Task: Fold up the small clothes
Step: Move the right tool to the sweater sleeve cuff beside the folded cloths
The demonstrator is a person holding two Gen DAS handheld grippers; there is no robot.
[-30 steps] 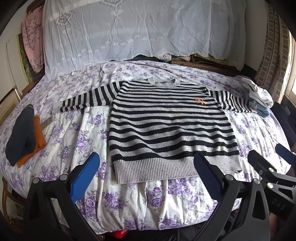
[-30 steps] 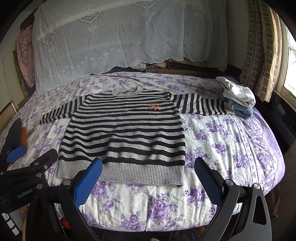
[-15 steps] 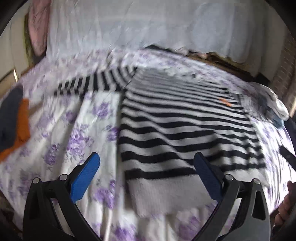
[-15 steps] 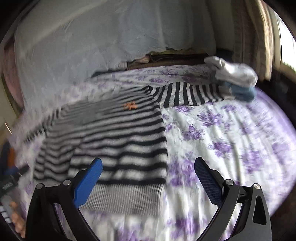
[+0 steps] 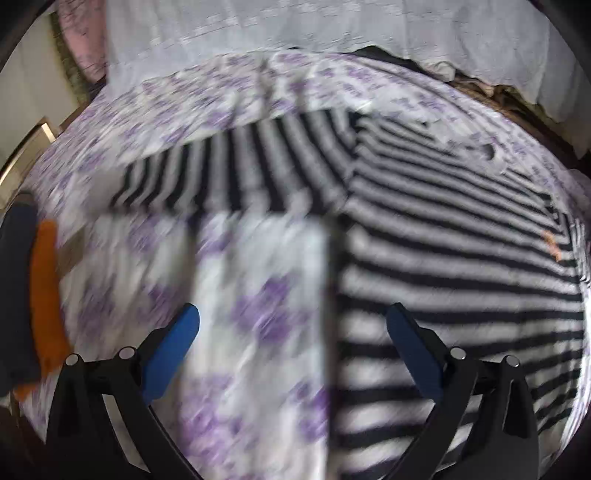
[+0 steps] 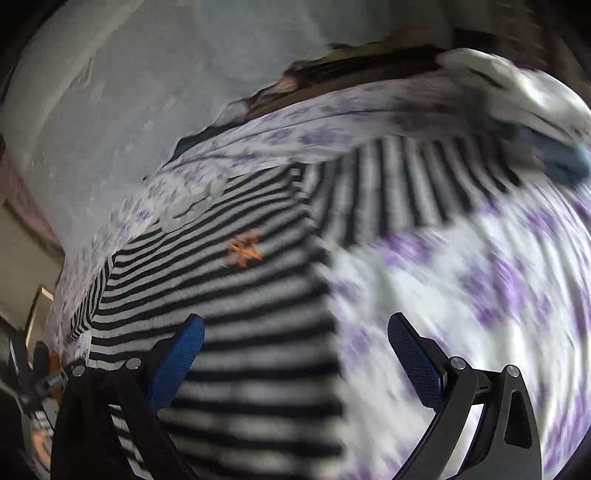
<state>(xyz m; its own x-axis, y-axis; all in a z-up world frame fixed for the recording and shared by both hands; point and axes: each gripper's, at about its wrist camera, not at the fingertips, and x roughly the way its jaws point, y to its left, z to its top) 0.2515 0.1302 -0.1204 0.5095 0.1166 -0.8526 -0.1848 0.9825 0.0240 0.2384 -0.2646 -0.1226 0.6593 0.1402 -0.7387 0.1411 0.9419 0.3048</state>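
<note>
Nearest in the left wrist view, the left gripper point(image 5: 291, 345) shows its black arms and blue-padded jaws spread wide with nothing between them; below the gap lies the white bedsheet printed with purple flowers point(image 5: 255, 295), and the right-hand pad sits over the side edge of the black-and-grey striped knitted sweater point(image 5: 461, 266); both views are heavily blurred, so fine detail is lost. In the right wrist view, the right gripper point(image 6: 293, 347) likewise has its jaws wide apart and empty; its left pad hangs over the sweater's body and its right pad over bare flowered sheet, with the sweater's other side edge running between them.

The sweater lies flat and face up on the bed, spread over the sheet; a small orange emblem point(image 6: 244, 251) sits on its chest; one sleeve point(image 5: 229, 181) stretches out toward the left of the bed, and the other sleeve point(image 6: 417, 181) reaches out toward the right.

At the left edge of the bed lies a folded dark navy and orange cloth pile point(image 5: 33, 295); near the end of the right sleeve rests a heap of white and blue garments point(image 6: 535, 122), touching or just beside the cuff, the blur hiding which.

Farthest back, a pale white lace-like cloth point(image 5: 332, 29) hangs across the head of the bed.
</note>
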